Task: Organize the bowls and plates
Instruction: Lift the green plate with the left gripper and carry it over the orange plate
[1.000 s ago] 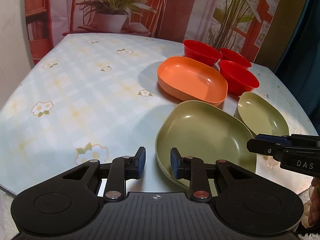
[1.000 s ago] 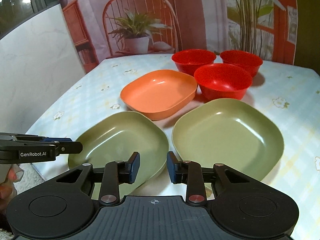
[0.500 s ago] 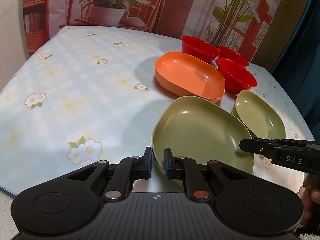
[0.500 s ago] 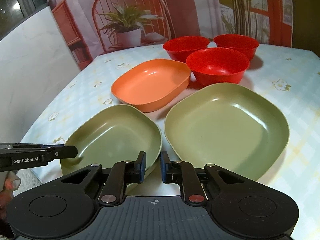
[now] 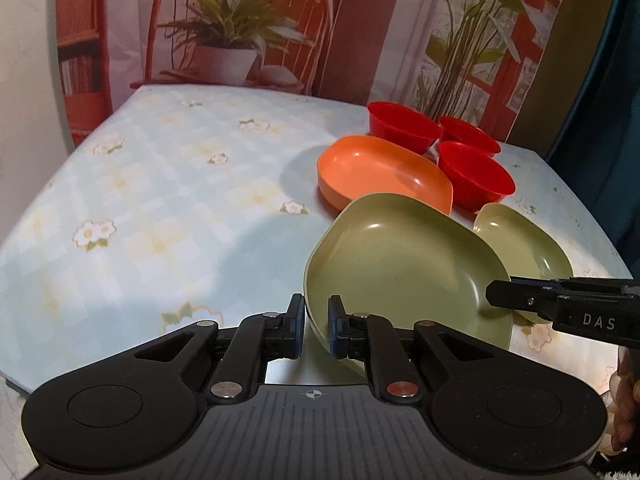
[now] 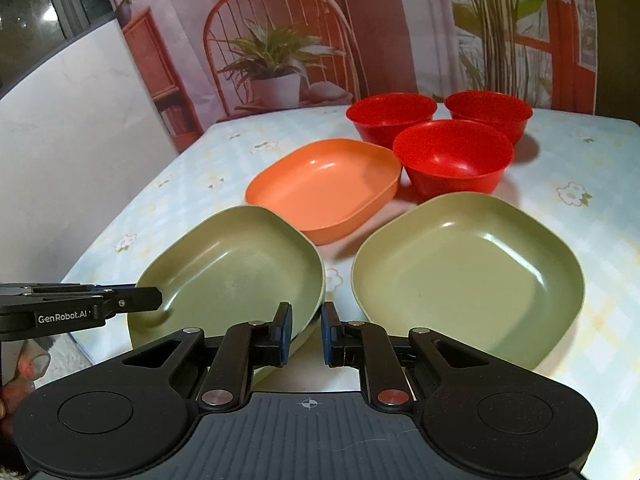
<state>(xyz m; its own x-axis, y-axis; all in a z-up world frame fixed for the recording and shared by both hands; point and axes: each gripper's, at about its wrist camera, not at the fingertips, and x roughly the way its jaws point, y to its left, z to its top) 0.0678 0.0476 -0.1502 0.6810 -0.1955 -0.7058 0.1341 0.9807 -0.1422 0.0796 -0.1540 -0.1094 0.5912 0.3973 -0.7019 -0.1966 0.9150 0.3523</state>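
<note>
My left gripper (image 5: 316, 326) is shut on the near rim of a green plate (image 5: 404, 268), which is tilted up off the table. My right gripper (image 6: 306, 338) is shut on the opposite rim of the same green plate (image 6: 236, 272). A second green plate (image 6: 468, 276) lies flat to its right and also shows in the left wrist view (image 5: 524, 244). An orange plate (image 6: 324, 188) sits behind them. Three red bowls (image 6: 452, 160) stand at the back.
The table (image 5: 160, 208) has a pale checked cloth with flowers; its front edge is close under both grippers. A backdrop with a chair and potted plant (image 5: 224, 52) stands behind the table. A white wall panel (image 6: 60, 152) is at the left.
Both grippers have closed from open onto the rims of the left green plate. The plate has lifted and tilted off the table.
</note>
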